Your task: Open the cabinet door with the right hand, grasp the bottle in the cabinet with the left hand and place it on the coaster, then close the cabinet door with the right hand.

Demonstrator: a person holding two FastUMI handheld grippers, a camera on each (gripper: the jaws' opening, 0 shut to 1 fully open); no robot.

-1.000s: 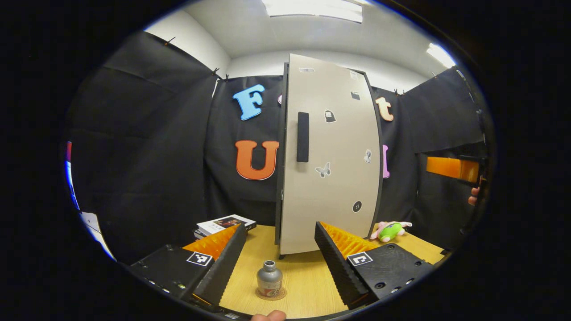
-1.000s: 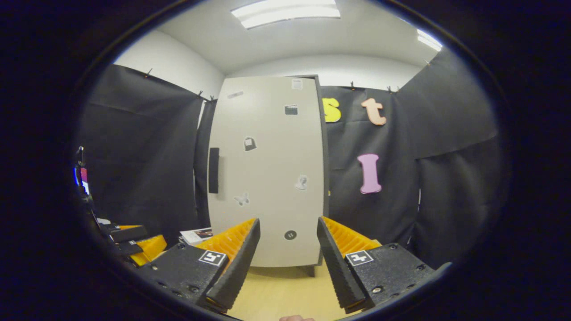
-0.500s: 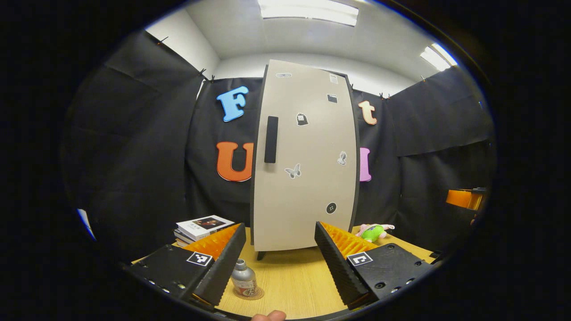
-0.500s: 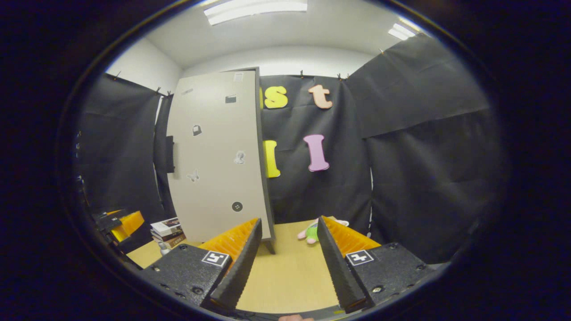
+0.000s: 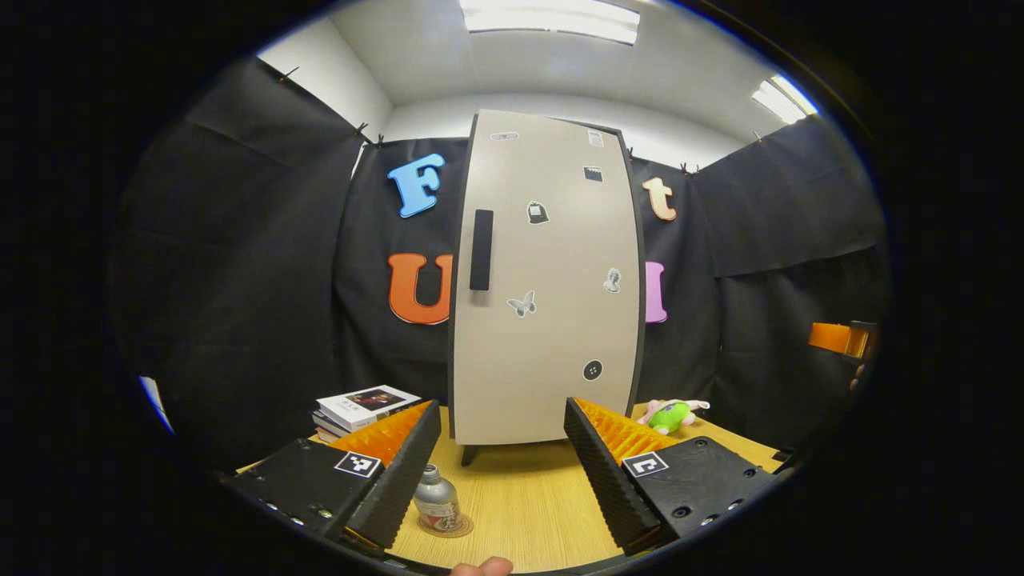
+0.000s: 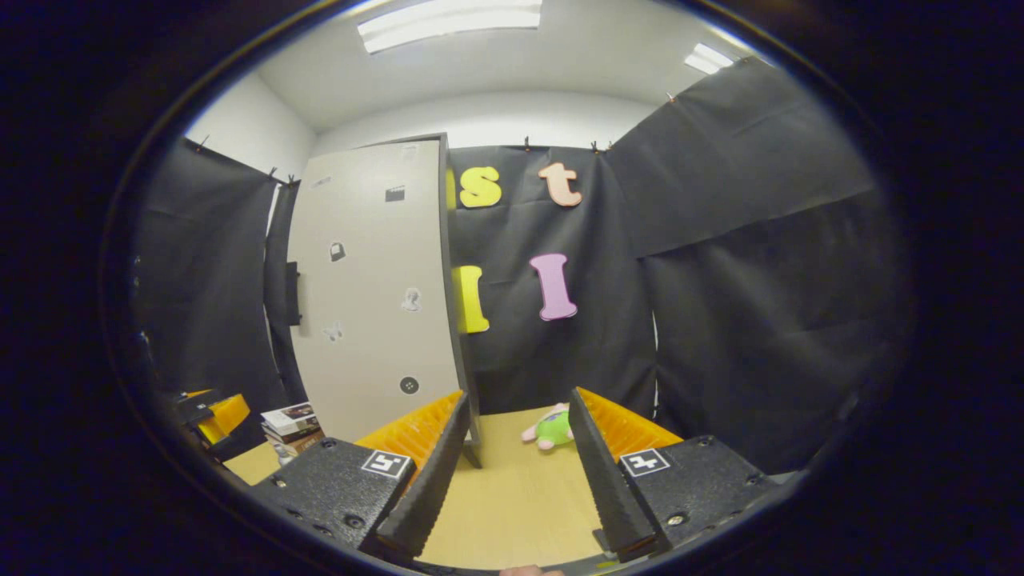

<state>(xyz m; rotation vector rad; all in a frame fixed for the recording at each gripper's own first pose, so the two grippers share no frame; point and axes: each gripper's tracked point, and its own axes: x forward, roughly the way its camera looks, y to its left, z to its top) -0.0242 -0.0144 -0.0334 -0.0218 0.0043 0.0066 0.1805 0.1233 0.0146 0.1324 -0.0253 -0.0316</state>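
The small metal bottle [image 5: 437, 502], judged light, rigid and slippery, is seen on its coaster [image 5: 458, 528]; its body suits gripping. Both grippers [image 5: 502, 464] [image 6: 518, 468] gape wide, empty.

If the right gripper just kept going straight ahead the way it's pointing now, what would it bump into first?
Probably the green plush toy, lying on the table between the open right gripper fingers' line. Behind it hangs the black cloth wall. Depth is hard to judge.
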